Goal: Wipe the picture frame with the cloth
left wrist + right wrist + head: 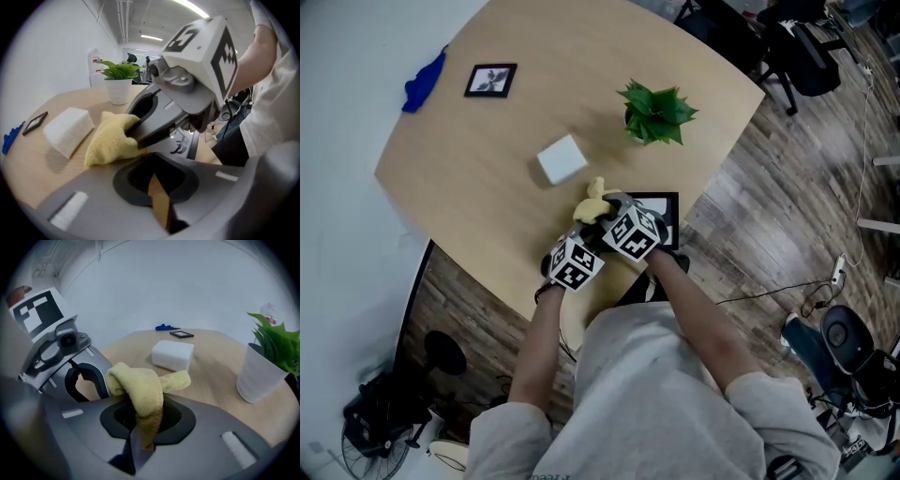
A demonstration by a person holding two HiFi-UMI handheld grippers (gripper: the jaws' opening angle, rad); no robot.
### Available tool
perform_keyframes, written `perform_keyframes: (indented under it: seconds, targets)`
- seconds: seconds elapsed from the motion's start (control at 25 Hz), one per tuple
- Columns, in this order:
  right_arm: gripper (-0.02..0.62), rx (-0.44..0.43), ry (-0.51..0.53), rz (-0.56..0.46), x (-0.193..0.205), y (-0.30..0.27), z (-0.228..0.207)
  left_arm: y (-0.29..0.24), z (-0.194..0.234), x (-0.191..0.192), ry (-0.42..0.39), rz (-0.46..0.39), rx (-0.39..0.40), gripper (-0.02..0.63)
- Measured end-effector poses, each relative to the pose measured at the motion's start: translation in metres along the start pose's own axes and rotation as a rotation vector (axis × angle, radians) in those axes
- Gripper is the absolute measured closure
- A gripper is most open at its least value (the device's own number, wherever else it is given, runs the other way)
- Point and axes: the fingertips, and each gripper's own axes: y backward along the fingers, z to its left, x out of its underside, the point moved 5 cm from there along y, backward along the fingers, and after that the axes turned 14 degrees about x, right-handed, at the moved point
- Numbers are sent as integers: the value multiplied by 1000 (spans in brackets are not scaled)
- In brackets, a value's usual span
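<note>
Clamping yellow cloth (140,390) in right tongs (143,445) over wooden table (487,150); left tongs (162,206) seemingly closed, empty; plank floor (787,187) beyond

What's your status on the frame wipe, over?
Right claw shut on cloth, at the frame edge. Left claw alongside, jaw state unclear. Block close by the cloth; plant farther off.

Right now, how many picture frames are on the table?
2. A small frame far left by the blue cloth; a larger frame at the near edge, partly covered.
</note>
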Motion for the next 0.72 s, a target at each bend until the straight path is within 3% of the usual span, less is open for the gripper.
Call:
perform_keyframes:
  seconds: [0.28,0.72]
  targets:
    - [531,-27,94,7,-1,0,1,0,-1,1,4,-4,-18,554]
    - [531,-33,94,11,3,5,-5,-2,-2,0,32,-11,-31,554]
